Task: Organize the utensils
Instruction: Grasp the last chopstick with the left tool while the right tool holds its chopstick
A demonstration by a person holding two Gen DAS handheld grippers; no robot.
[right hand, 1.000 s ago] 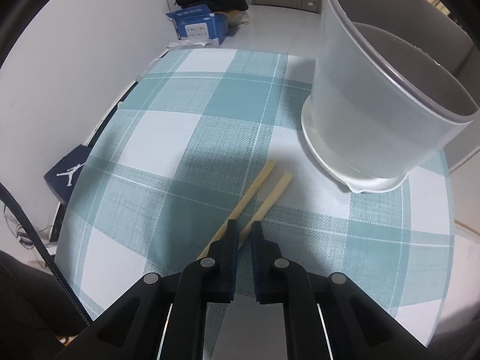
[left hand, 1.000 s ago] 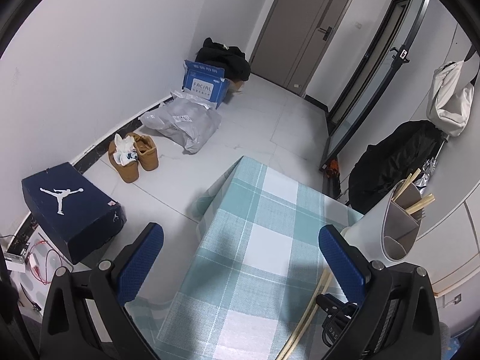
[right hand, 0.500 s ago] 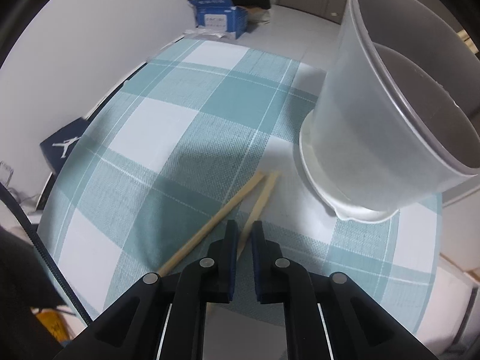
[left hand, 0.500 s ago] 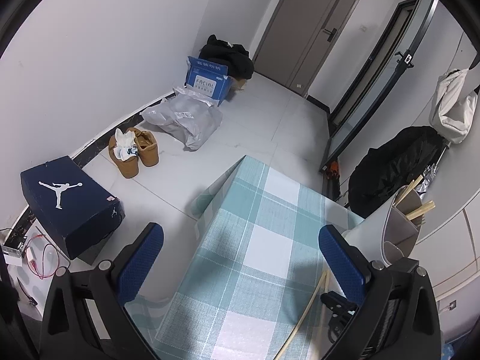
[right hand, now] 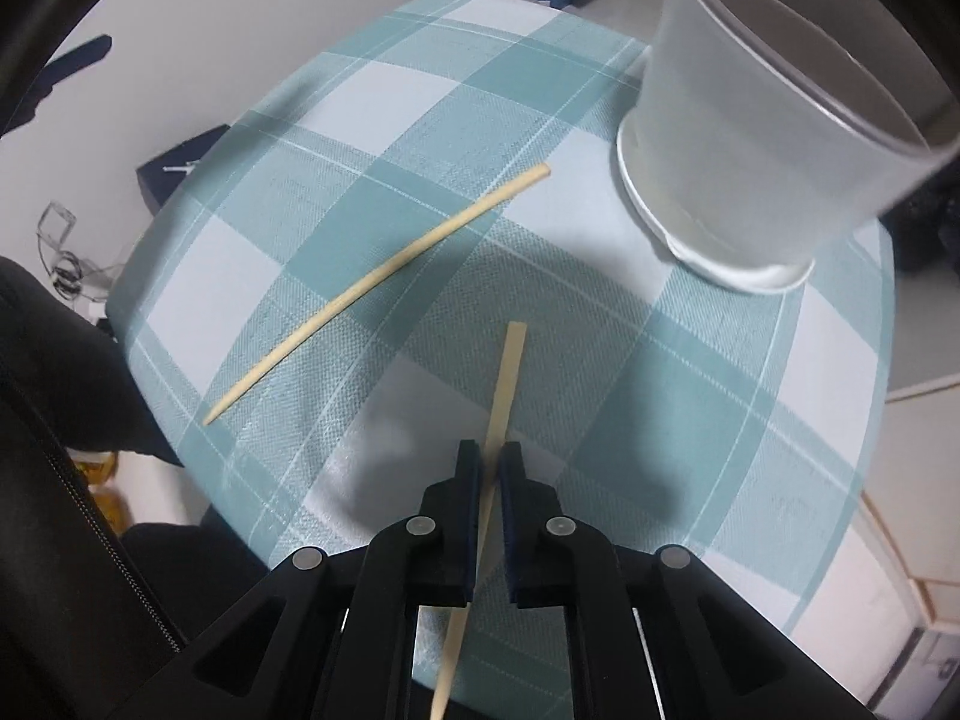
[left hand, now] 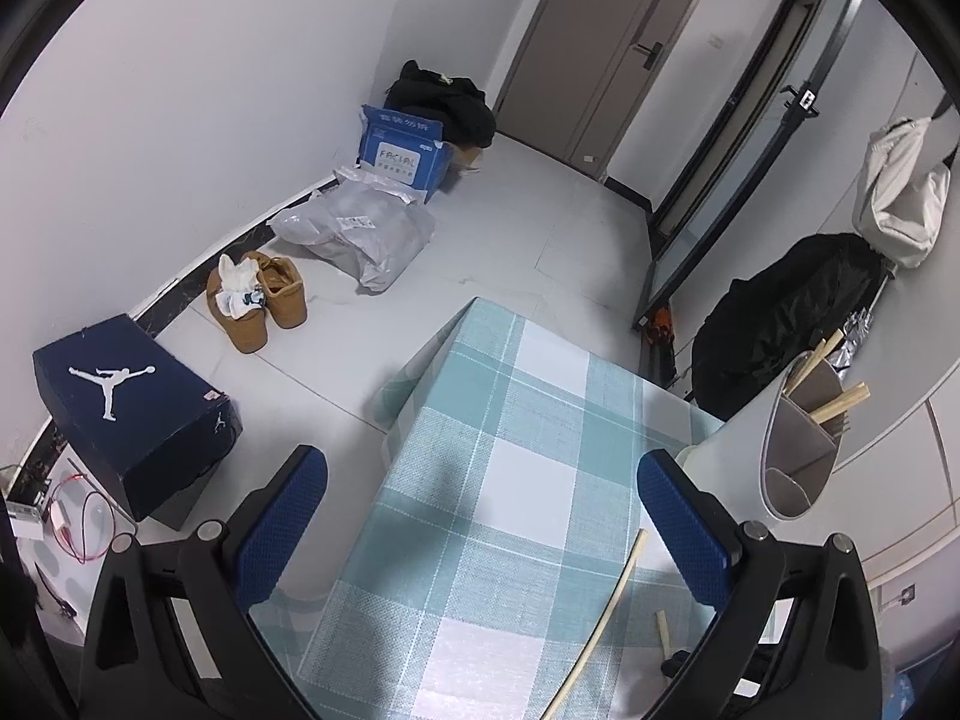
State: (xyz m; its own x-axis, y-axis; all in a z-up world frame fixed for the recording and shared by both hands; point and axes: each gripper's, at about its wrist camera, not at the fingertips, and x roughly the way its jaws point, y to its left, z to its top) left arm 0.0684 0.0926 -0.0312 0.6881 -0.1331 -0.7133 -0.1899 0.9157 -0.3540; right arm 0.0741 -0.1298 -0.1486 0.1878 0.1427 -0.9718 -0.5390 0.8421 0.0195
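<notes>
In the right wrist view my right gripper point(right hand: 489, 457) is shut on a bamboo chopstick point(right hand: 509, 378), which sticks out forward between the pads and hangs a little above the checked tablecloth point(right hand: 372, 120). A second chopstick point(right hand: 384, 282) lies loose on the cloth to the left. The translucent white utensil holder point(right hand: 750, 120) stands at the upper right. In the left wrist view my left gripper point(left hand: 480, 516) is open over the table with nothing between its fingers. There the loose chopstick point(left hand: 606, 612) lies at the lower right, and the holder point(left hand: 798, 438) has several chopsticks point(left hand: 840, 402) in it.
The table's near-left corner point(left hand: 474, 306) drops to a tiled floor with a dark shoebox point(left hand: 126, 408), brown shoes point(left hand: 258, 300), a grey bag point(left hand: 360, 234) and a blue carton point(left hand: 402, 150). A black garment point(left hand: 792, 312) hangs behind the holder. A dark sleeve point(right hand: 72, 372) shows at the left.
My right gripper has lifted one chopstick off the cloth and swung it away from its pair, which stays lying there. The left gripper has kept still and open.
</notes>
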